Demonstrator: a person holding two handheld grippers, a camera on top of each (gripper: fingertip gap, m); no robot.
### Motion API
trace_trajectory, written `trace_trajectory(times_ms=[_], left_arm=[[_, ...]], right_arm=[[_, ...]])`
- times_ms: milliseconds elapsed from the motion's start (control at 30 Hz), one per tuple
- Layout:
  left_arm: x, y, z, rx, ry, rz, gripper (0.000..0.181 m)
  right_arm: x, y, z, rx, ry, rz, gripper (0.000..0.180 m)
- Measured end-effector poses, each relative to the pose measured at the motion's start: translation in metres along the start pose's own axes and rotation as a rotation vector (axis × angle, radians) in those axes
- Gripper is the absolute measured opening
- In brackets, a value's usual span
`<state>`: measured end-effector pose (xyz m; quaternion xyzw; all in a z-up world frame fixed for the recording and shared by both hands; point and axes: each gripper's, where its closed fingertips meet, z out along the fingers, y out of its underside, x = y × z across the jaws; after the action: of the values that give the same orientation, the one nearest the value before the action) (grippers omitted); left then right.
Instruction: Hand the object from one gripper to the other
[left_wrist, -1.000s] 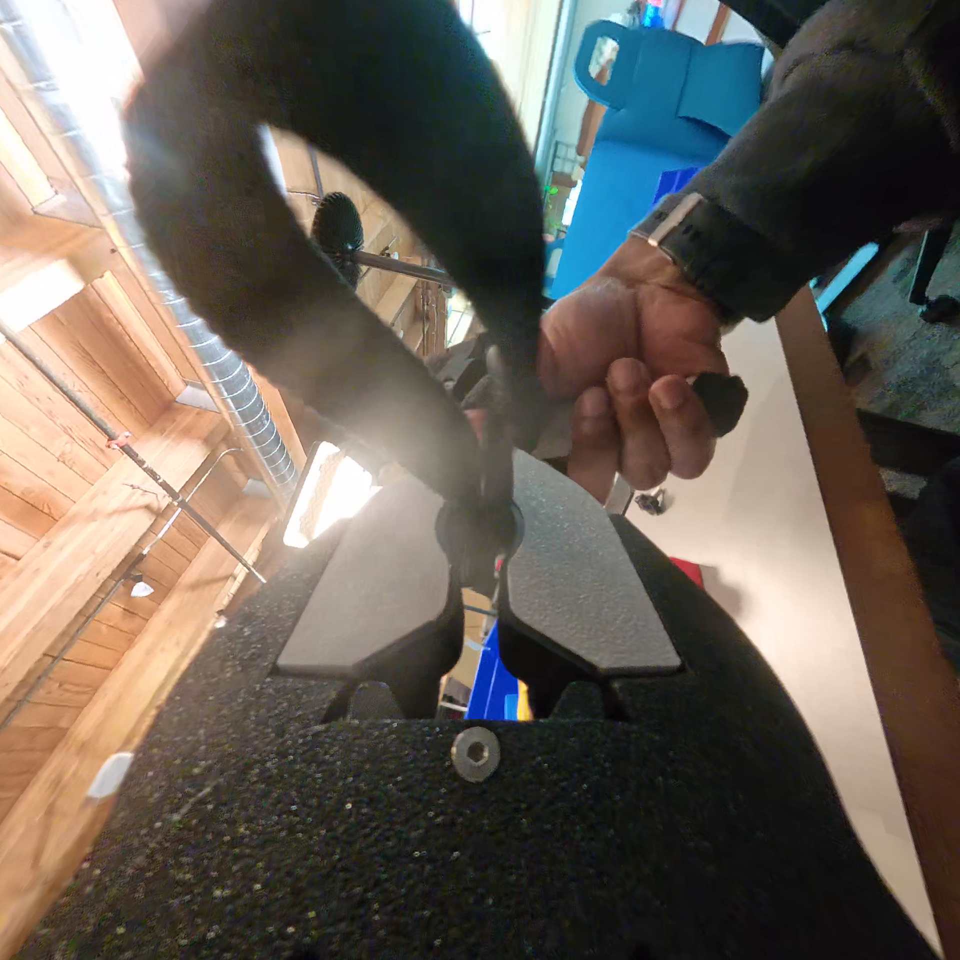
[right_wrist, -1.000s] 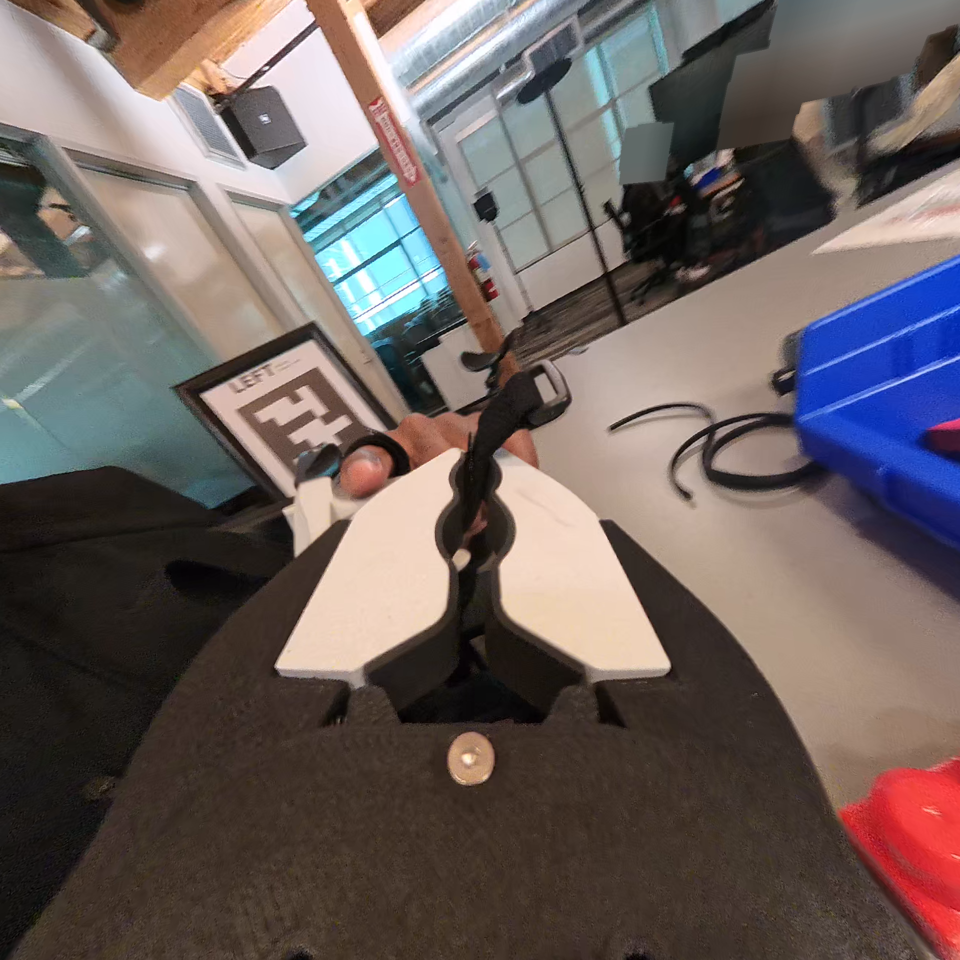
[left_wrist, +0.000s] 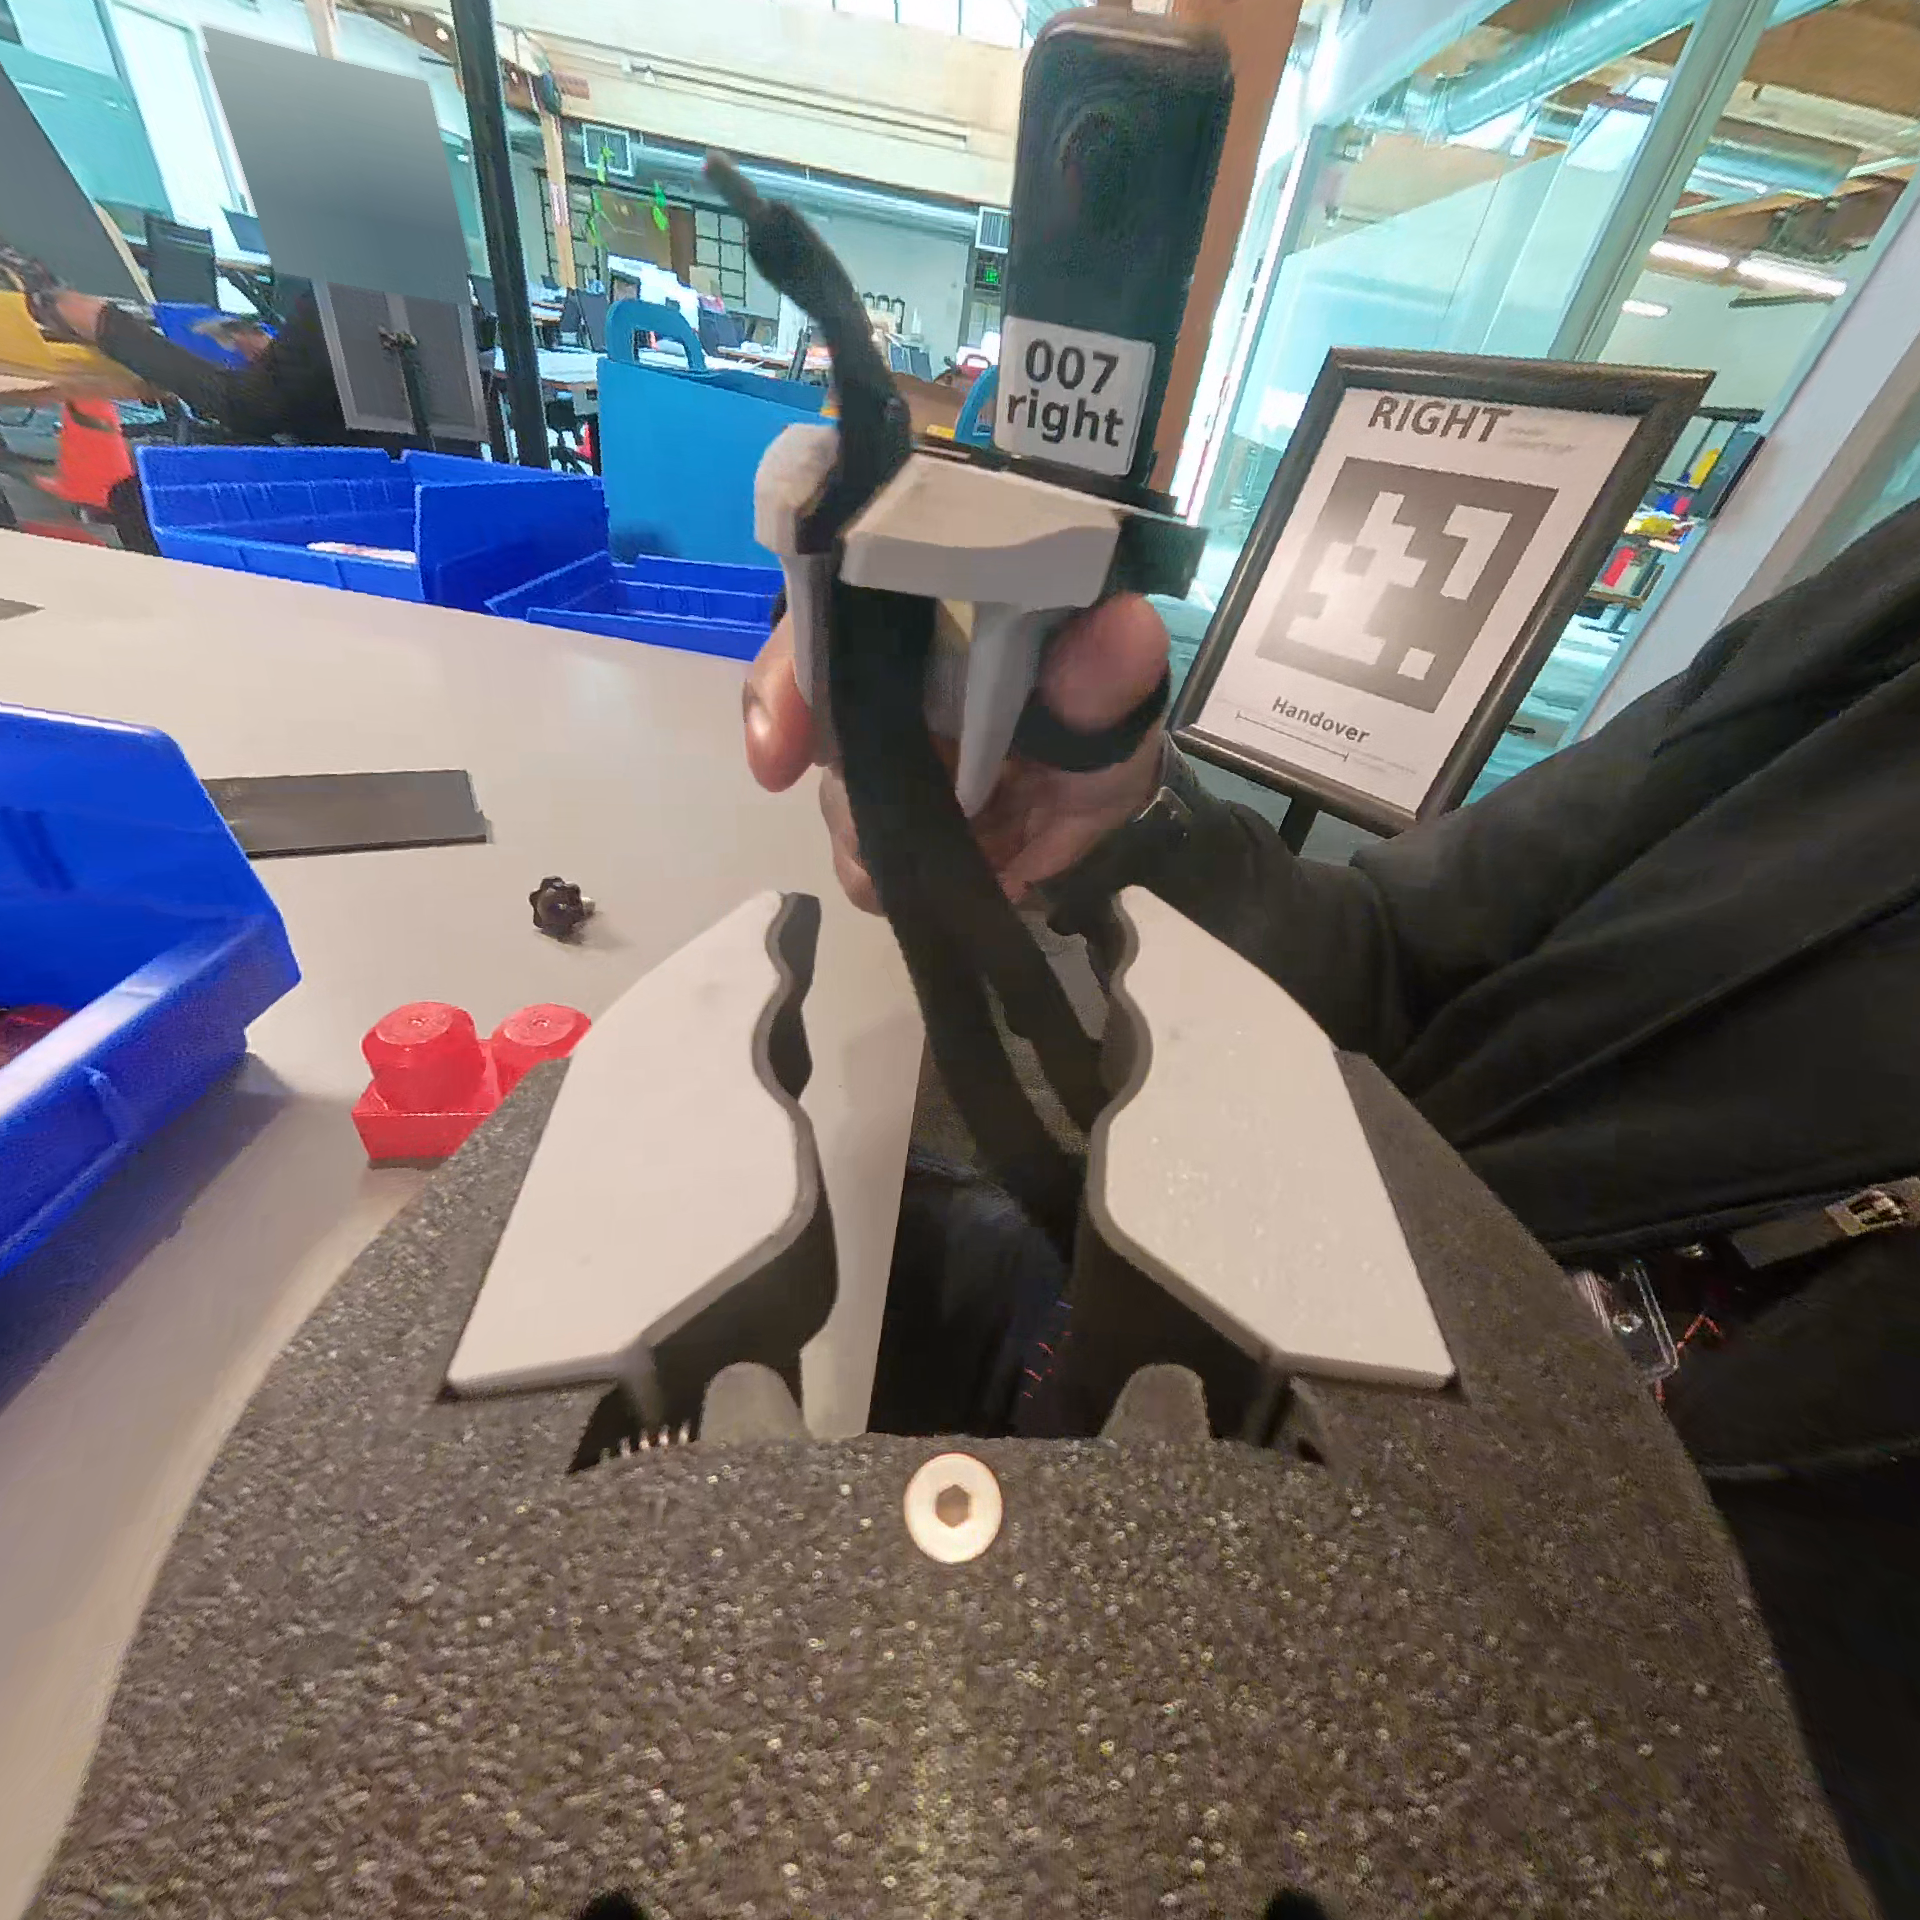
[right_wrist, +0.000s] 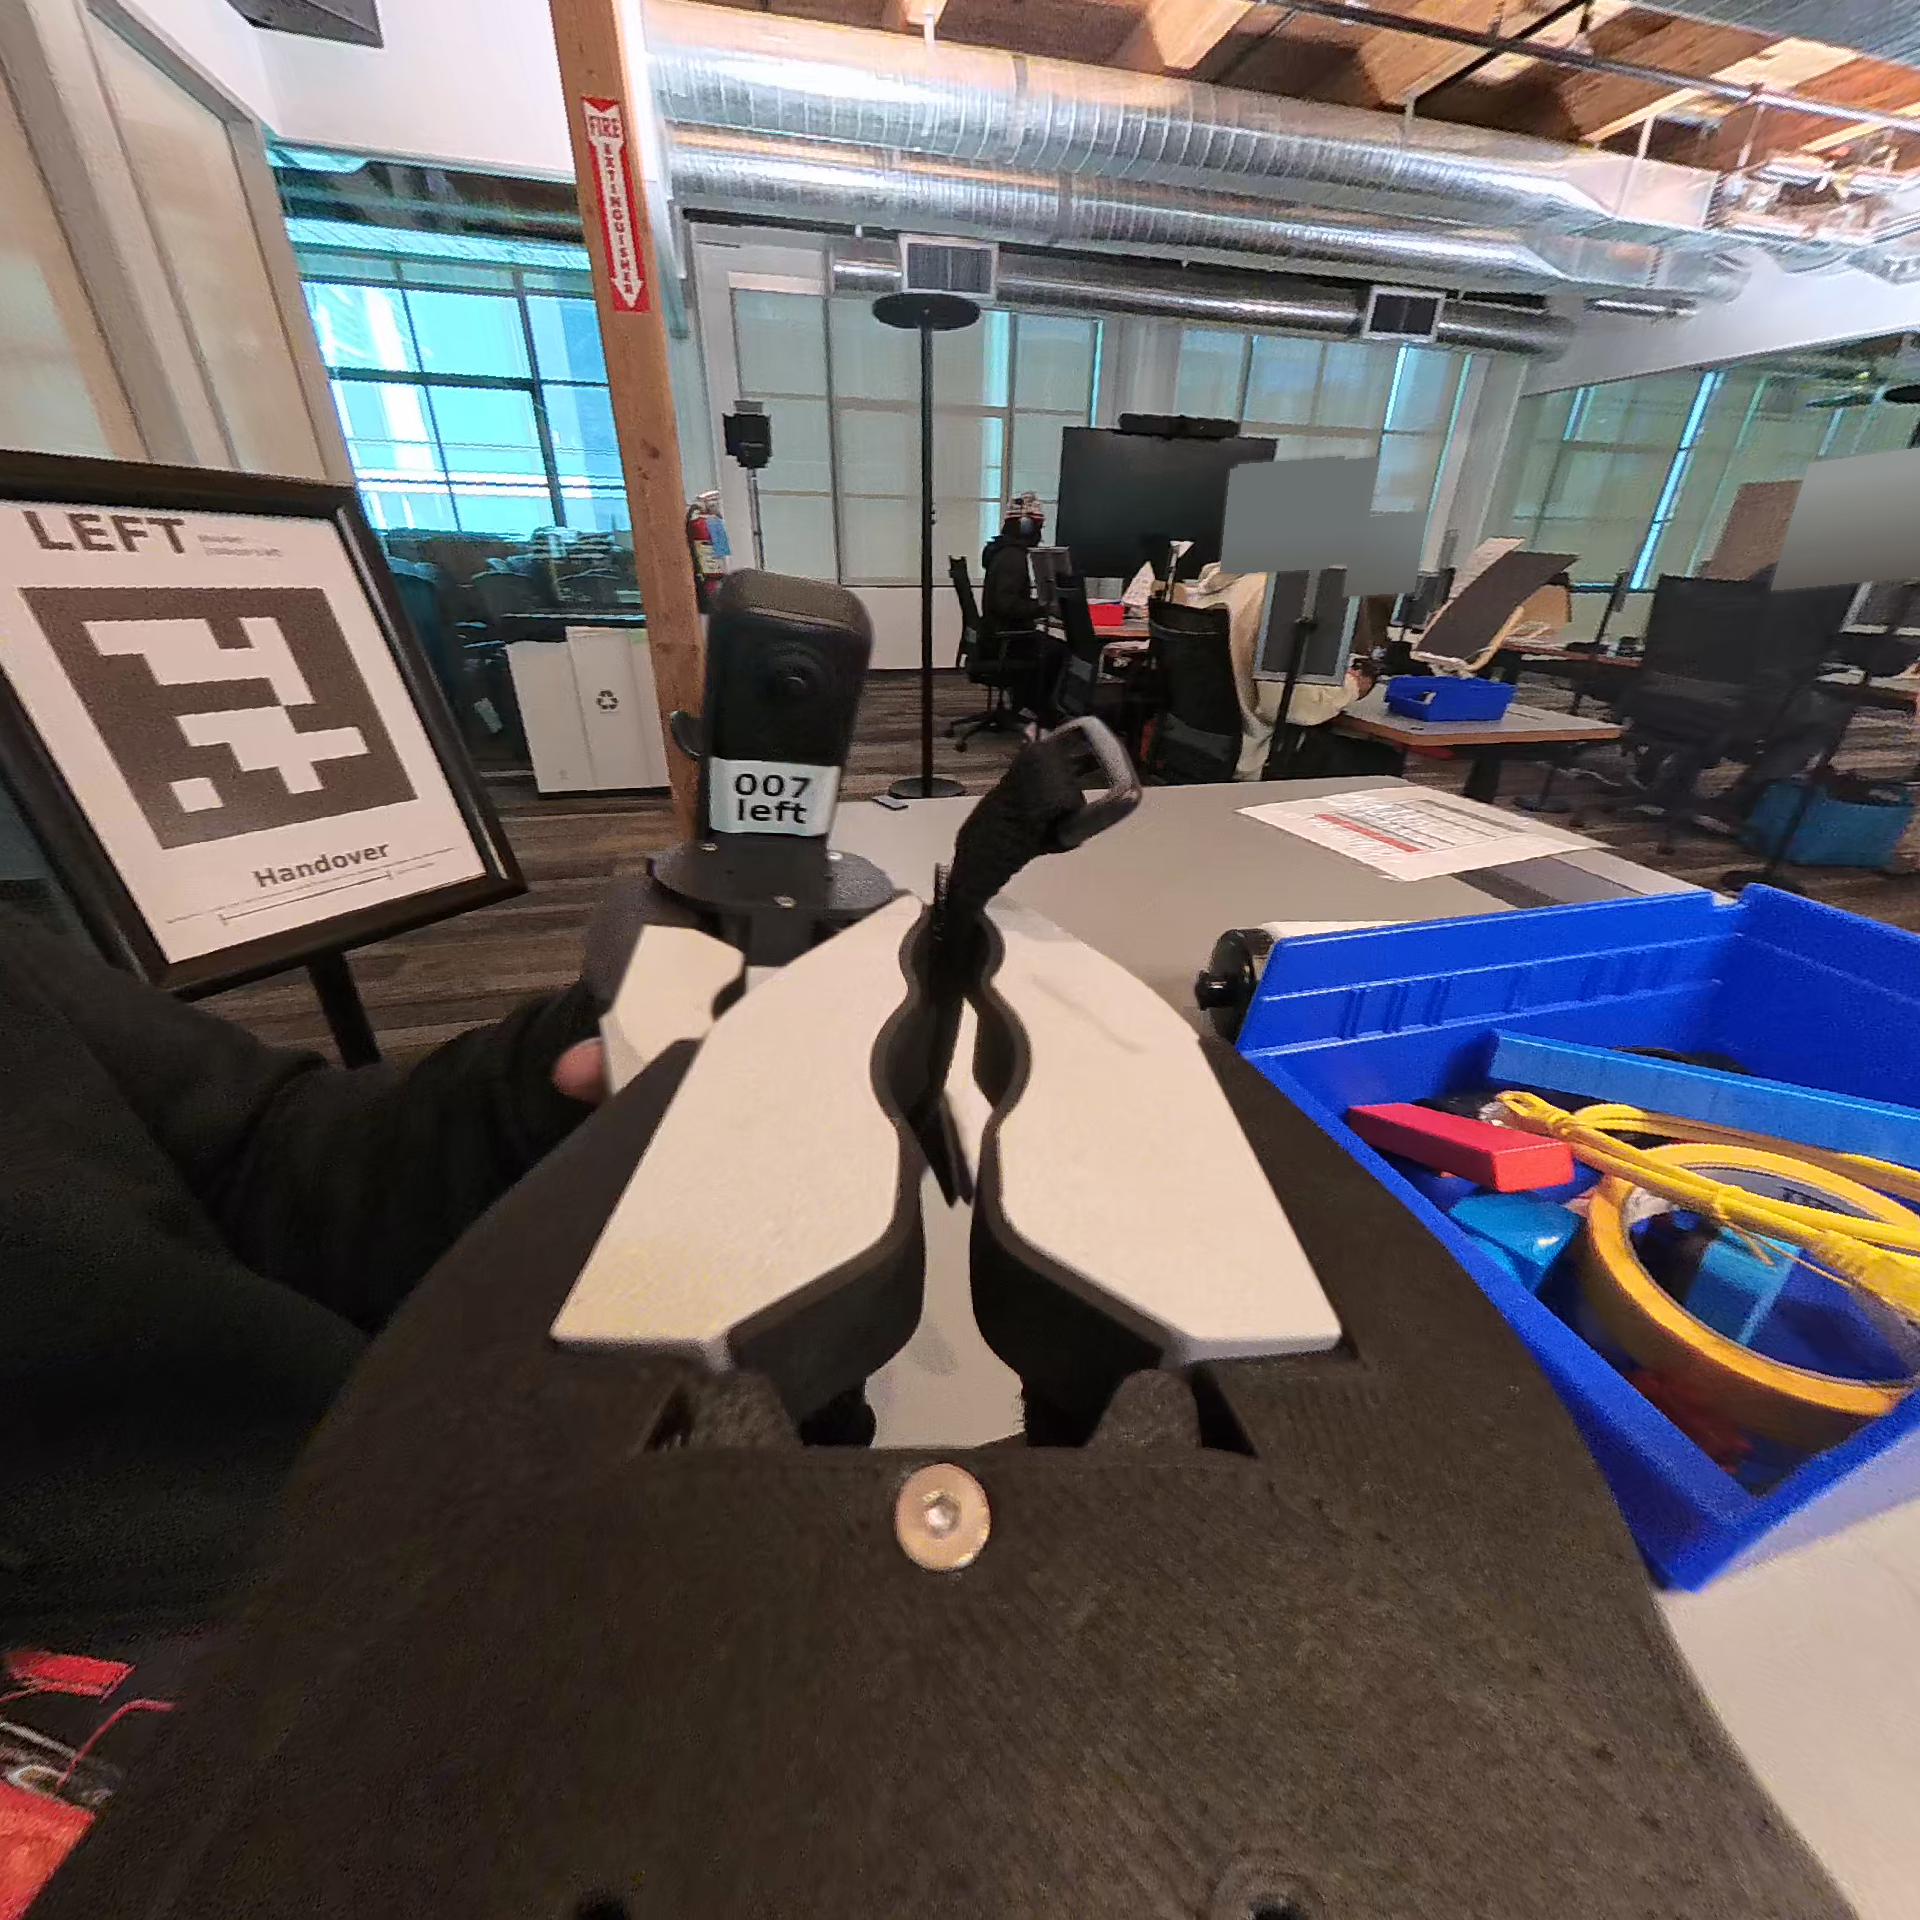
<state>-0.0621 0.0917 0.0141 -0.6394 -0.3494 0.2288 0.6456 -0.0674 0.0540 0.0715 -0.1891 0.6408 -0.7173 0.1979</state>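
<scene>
- The right claw (right_wrist: 951, 940) is clenched on a black strap (right_wrist: 961, 971), its pale fingers (right_wrist: 790, 1122) pressed together at the tips with the strap pinched between them
- In the right wrist view the strap rises past the fingertips and ends in a dark plastic buckle (right_wrist: 1091, 769) that leans over to the right
- The left claw (left_wrist: 951, 925) is released, its jaws spread wide with a clear gap between them
- In the left wrist view the strap (left_wrist: 935, 914) hangs from the right claw (left_wrist: 831, 499) in two lengths that pass down through the gap of the left claw; I cannot tell whether they touch its right finger (left_wrist: 1236, 1132)
- A hand (left_wrist: 1039, 727) holds the right claw upright just beyond the left claw's fingertips
- On the grey surface (left_wrist: 364, 707) to the left lie a red block (left_wrist: 447, 1070), a small black knob (left_wrist: 561, 906) and a flat black plate (left_wrist: 348, 810)
- A blue bin (left_wrist: 114, 935) stands at the left edge; another blue bin (right_wrist: 1558, 977) with yellow tape and cable sits right of the right claw
- A framed marker sign (left_wrist: 1423, 582) stands behind the hand
</scene>
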Motion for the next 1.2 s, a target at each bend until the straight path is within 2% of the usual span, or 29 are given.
trace_trajectory(times_ms=[67,167,267,367,433,533,700,800,900,1067,1200], left_arm=[[-0.002,0.002,0.003,0.001,0.002,-0.026,0.046],[-0.004,0.001,0.003,0.023,0.013,-0.045,0.009],[-0.012,0.001,0.001,0.039,-0.006,-0.096,0.006],[-0.029,-0.009,-0.007,0.127,-0.082,-0.136,0.006],[-0.042,-0.025,-0.021,0.245,-0.148,-0.141,0.006],[-0.053,-0.057,-0.053,0.508,-0.228,-0.129,0.006],[-0.029,-0.098,-0.111,0.998,-0.111,-0.070,0.005],[-0.021,-0.100,-0.124,1.115,-0.050,-0.048,0.005],[-0.021,-0.093,-0.113,1.070,-0.052,-0.023,0.004],[-0.019,-0.087,-0.086,0.872,-0.159,0.103,0.005],[-0.009,-0.083,-0.068,0.753,-0.170,0.200,0.005]], right_arm=[[-0.004,0.003,0.003,-0.004,-0.019,0.009,0.004],[-0.005,0.006,0.005,-0.012,-0.024,0.026,0.003],[0.006,0.009,0.004,-0.021,0.030,0.036,0.006],[0.020,0.017,0.001,-0.052,0.109,0.037,0.022],[0.026,0.023,-0.001,-0.068,0.138,0.062,0.028],[0.018,0.028,0.002,-0.055,0.096,0.120,0.031],[-0.017,0.035,0.016,-0.026,-0.061,0.101,0.048],[-0.030,0.030,0.023,0.024,-0.098,0.104,0.053],[-0.036,0.032,0.028,-0.006,-0.089,0.088,0.056],[-0.029,0.031,0.028,-0.070,-0.010,0.088,0.056],[-0.023,0.039,0.029,-0.121,0.020,0.102,0.058]])
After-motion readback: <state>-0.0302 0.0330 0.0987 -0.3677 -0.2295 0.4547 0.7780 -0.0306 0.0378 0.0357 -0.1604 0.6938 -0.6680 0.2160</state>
